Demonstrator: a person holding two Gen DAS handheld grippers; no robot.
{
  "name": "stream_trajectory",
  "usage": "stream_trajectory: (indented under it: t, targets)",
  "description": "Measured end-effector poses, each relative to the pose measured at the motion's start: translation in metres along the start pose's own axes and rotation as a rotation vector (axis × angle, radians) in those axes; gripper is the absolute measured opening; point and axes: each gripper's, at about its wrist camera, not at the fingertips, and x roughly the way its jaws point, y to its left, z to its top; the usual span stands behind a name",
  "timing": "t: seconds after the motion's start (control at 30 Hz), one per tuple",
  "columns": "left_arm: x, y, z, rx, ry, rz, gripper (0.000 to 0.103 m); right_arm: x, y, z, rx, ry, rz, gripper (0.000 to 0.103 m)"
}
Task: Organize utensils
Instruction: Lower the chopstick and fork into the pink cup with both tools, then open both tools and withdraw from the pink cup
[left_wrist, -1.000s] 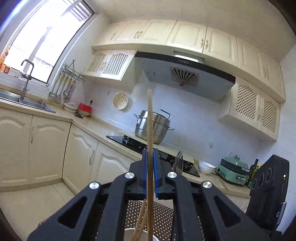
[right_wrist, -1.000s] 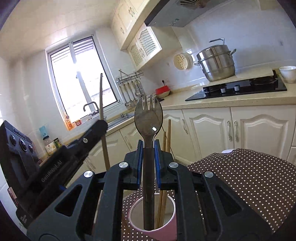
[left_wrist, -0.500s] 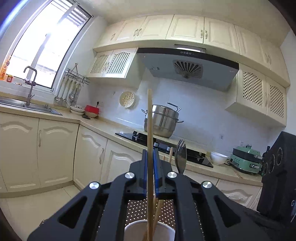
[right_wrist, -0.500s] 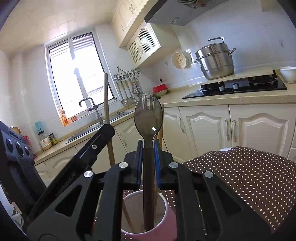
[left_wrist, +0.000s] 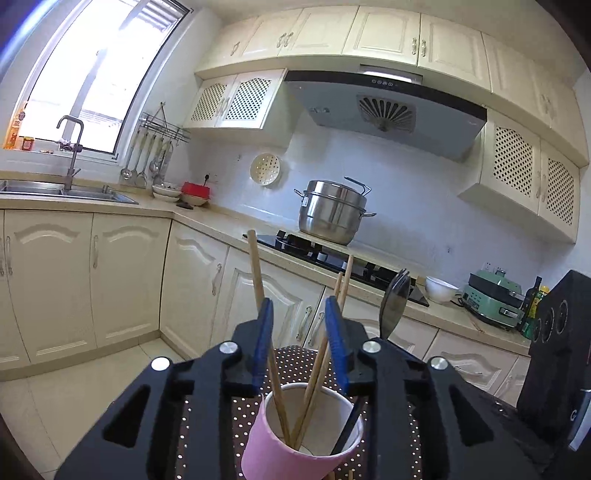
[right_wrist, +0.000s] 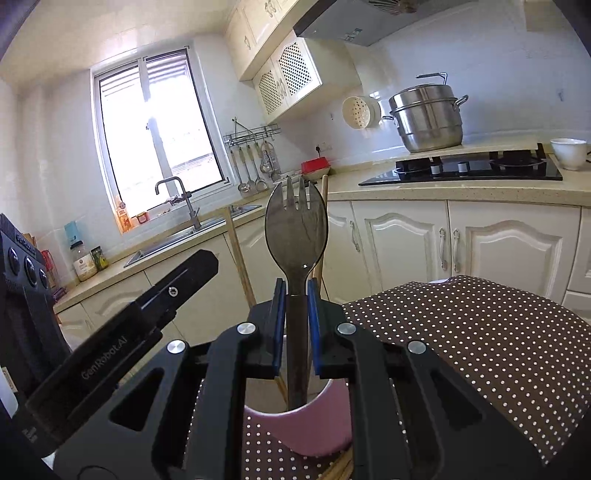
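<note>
A pink cup (left_wrist: 291, 439) stands on a brown polka-dot cloth (right_wrist: 461, 332). My left gripper (left_wrist: 300, 332) hovers just over the cup with its jaws opening. A long wooden chopstick (left_wrist: 257, 273) stands in the cup between the jaws and leans left along the left pad, no longer pinched. Two more chopsticks (left_wrist: 343, 284) lean right in the cup. My right gripper (right_wrist: 296, 314) is shut on the handle of a dark spork (right_wrist: 295, 225), which is upright with its lower end inside the cup (right_wrist: 306, 424). The left gripper (right_wrist: 147, 314) shows at the left of the right wrist view.
Cream kitchen cabinets and a counter run behind, with a steel pot (left_wrist: 334, 212) on a black hob (right_wrist: 461, 168), a white bowl (right_wrist: 569, 151), a sink with a tap (left_wrist: 70, 147) and a green cooker (left_wrist: 493, 299). More chopsticks (right_wrist: 338, 469) lie on the cloth by the cup.
The left jaws have parted and let go of the chopstick, which now leans left in the cup. Both grippers have sunk toward the cup, the spork going deeper into it.
</note>
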Motion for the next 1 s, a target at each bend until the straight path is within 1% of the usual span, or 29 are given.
stream_trajectory:
  t: [0.13,0.23,0.57,0.83,0.9,0.97,1.0]
  targets:
    - [-0.004,-0.004,0.000,0.042,0.044,0.031,0.038,-0.005,0.004,-0.004,-0.006,0.013,-0.010,0.012]
    - [-0.010,-0.002,-0.002,0.050,0.058,0.059,0.039,-0.007,0.005,-0.007,-0.008,0.020,-0.018,0.012]
    - [-0.026,-0.004,-0.005,0.099,0.093,0.114,0.041,-0.011,0.008,-0.016,-0.007,0.055,-0.047,0.013]
    - [-0.036,-0.004,-0.003,0.100,0.104,0.116,0.043,-0.020,0.011,-0.018,0.001,0.066,-0.046,0.013]
    - [-0.039,-0.006,-0.002,0.102,0.104,0.114,0.048,-0.023,0.012,-0.018,0.004,0.064,-0.046,0.017]
    - [-0.044,-0.007,-0.001,0.103,0.100,0.110,0.050,-0.028,0.011,-0.017,0.010,0.055,-0.050,0.033]
    - [-0.047,-0.007,0.000,0.103,0.097,0.110,0.050,-0.030,0.010,-0.016,0.012,0.050,-0.052,0.037]
